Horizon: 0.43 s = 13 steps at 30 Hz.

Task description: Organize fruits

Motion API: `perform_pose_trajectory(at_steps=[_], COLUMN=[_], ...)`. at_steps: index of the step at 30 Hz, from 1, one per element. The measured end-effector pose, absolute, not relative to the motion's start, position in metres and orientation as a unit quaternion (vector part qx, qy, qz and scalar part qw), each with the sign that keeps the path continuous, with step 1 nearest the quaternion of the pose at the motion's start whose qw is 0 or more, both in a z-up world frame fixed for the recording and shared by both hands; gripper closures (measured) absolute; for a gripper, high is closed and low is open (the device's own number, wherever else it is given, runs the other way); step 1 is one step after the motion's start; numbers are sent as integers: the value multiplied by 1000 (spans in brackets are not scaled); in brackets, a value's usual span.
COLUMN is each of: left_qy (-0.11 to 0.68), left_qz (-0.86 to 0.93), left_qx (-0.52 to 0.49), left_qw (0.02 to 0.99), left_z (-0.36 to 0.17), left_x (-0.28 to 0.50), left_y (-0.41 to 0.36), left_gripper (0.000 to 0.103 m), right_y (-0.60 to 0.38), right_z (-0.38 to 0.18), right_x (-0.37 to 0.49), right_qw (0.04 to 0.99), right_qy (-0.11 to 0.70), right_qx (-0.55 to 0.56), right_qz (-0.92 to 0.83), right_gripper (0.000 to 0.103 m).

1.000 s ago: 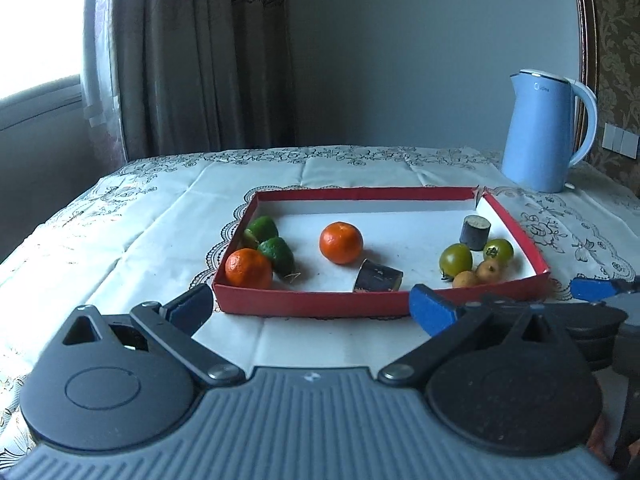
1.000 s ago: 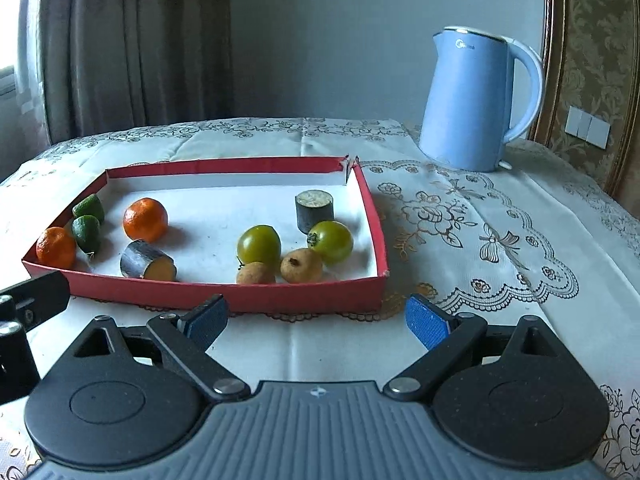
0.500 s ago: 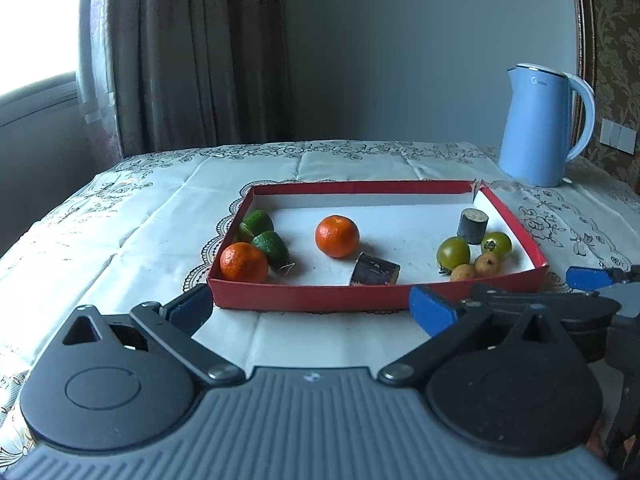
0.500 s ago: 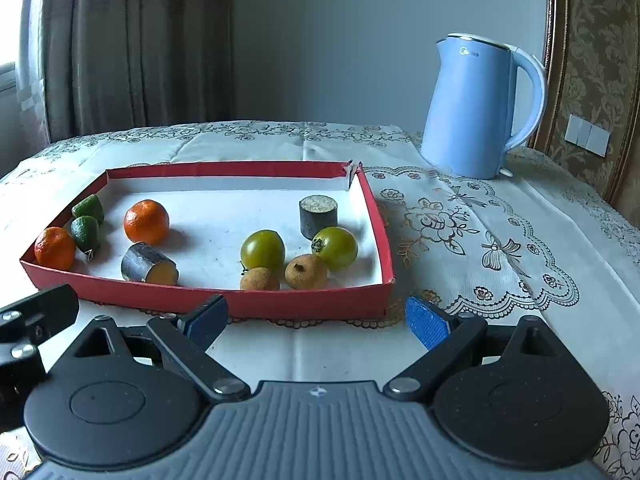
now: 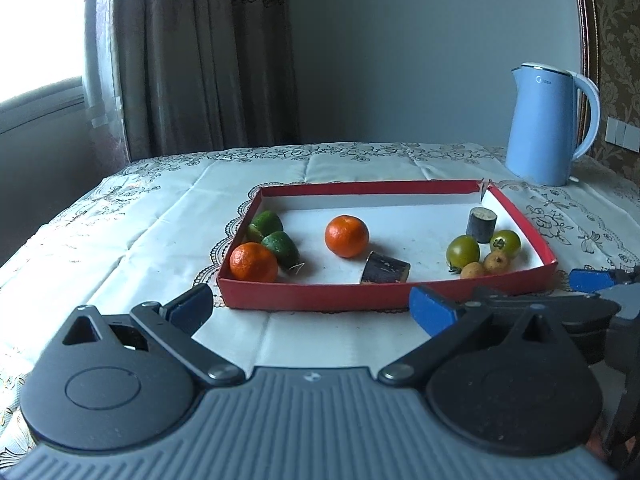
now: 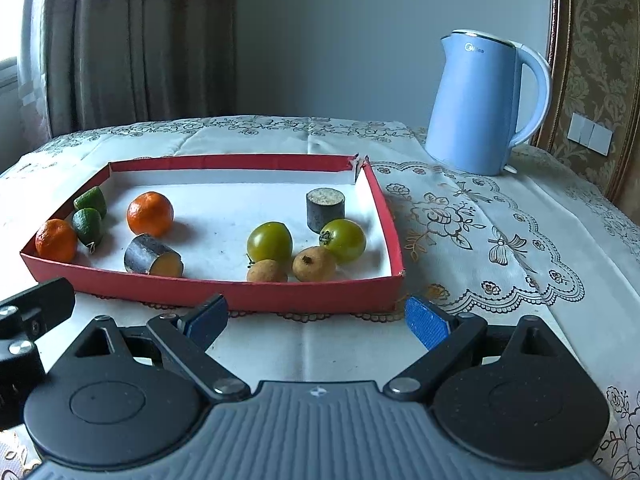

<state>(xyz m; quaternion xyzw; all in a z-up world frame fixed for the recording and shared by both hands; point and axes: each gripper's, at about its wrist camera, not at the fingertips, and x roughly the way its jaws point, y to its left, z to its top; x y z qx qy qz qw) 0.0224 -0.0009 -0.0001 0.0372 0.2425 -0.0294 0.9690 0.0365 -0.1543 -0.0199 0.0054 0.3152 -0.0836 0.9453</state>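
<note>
A shallow red tray (image 5: 320, 294) (image 6: 240, 294) with a white floor lies on the table. Its left end holds two oranges (image 5: 346, 236) (image 6: 150, 214) and two green citrus fruits (image 5: 281, 247) (image 6: 88, 224). Two dark cut stalk pieces (image 5: 385, 269) (image 6: 325, 209) lie in it, one on its side, one upright. At its right end sit two green tomatoes (image 6: 269, 242) (image 5: 463, 250) and two small brown fruits (image 6: 314, 264) (image 5: 496, 261). My left gripper (image 5: 310, 307) and my right gripper (image 6: 316, 320) both hang open and hold nothing, just short of the tray's near wall.
A light blue kettle (image 5: 548, 124) (image 6: 480, 104) stands at the back right of the lace tablecloth (image 5: 140, 232). Curtains (image 5: 200, 56) and a window are behind on the left. A patterned chair back (image 6: 596, 60) rises at the right.
Both grippers have drawn back and risen a little, so the tray sits slightly farther and higher in both views. Nothing in the tray has moved. Both stay open.
</note>
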Motion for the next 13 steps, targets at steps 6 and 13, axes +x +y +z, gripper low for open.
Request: perform_pose_trajectory(at_steps=[6, 13], left_qy=[240, 231], left_qz=[-28, -24], left_qx=[47, 53], left_qw=[969, 971], left_z=[-1, -2], left_x=[22, 21], left_y=[-3, -5], left_gripper=[0, 0], right_y=[-154, -155], right_z=[-21, -22], right_x=[37, 37], right_qw=[944, 945], right_qy=[318, 314], right_qx=[6, 7], right_qz=[-84, -89], right_gripper=[7, 7])
